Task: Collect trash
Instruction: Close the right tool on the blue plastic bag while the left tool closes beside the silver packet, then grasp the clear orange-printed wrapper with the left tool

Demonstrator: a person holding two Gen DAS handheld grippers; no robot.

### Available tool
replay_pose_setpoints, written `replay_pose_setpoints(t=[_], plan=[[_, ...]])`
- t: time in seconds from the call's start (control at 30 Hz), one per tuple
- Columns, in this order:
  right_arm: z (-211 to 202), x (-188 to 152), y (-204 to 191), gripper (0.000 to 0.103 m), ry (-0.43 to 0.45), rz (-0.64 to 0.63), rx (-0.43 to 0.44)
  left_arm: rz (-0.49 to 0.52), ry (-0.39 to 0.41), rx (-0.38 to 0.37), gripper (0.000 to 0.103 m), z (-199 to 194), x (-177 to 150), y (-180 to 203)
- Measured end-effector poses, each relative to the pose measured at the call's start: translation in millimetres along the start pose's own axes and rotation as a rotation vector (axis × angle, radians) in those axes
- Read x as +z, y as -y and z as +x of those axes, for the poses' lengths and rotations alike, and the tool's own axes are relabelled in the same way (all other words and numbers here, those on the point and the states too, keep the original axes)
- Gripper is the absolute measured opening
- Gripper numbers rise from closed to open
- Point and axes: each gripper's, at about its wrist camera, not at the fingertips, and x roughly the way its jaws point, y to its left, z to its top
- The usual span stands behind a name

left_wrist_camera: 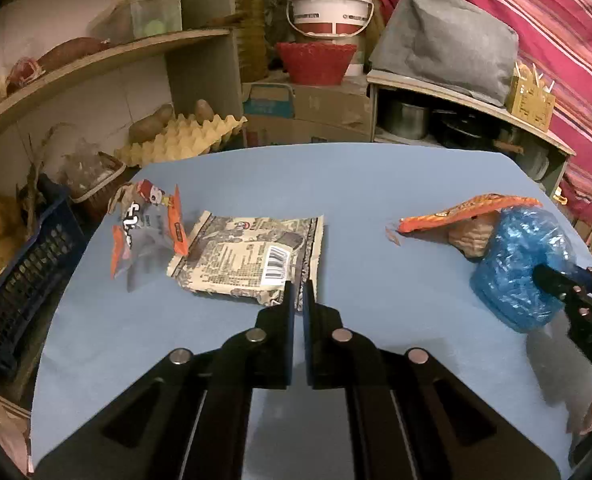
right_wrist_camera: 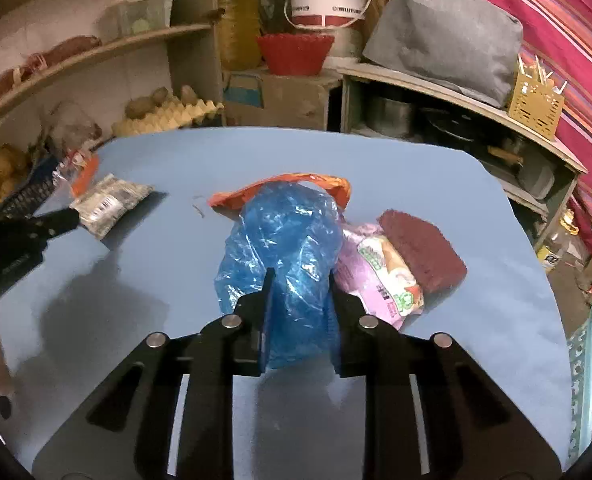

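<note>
At centre frame of the right wrist view, the right gripper (right_wrist_camera: 300, 280) is clenching a crumpled blue plastic bag (right_wrist_camera: 284, 236) over the blue tabletop (right_wrist_camera: 176, 168). The left gripper (left_wrist_camera: 299, 286) is hovering nearly closed, gripping nothing, just before a beige printed snack packet (left_wrist_camera: 252, 256) at centre-left.

The blue table (left_wrist_camera: 356, 184) lies bare along its far half and down the middle lane between the printed snack packet (left_wrist_camera: 252, 256) and the crumpled blue plastic bag (right_wrist_camera: 284, 248). Right of the bag, a pink wrapper (right_wrist_camera: 380, 276) and a maroon sponge (right_wrist_camera: 420, 248) crowd together (touching). A dark crate (left_wrist_camera: 20, 280) hems the left edge.
</note>
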Motion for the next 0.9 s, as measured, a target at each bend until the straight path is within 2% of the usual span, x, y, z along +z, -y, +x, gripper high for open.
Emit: replay_pose_setpoints(t=[0.13,0.4,0.73,0.9], plan=[[-14.6,5.1,1.9,0.022,0.031,0.009,0.045,-0.019,-0.003,-0.007,0.004,0.3,-0.1,-4.8],[-36.7,13.1,11.5,0.022,0.075,0.019,0.077,-0.058,0.027,-0.012,0.004,-9.9,5.6,-16.3],[-51.5,13.0,30.8,0.022,0.105,0.055,0.072,-0.101,0.039,0.014,0.004,-18.0,10.8,-37.8],[-55.2,10.0,45.0,0.022,0.112,0.078,0.053,-0.147,0.061,0.034,0.004,-28.8,13.9,-61.6]])
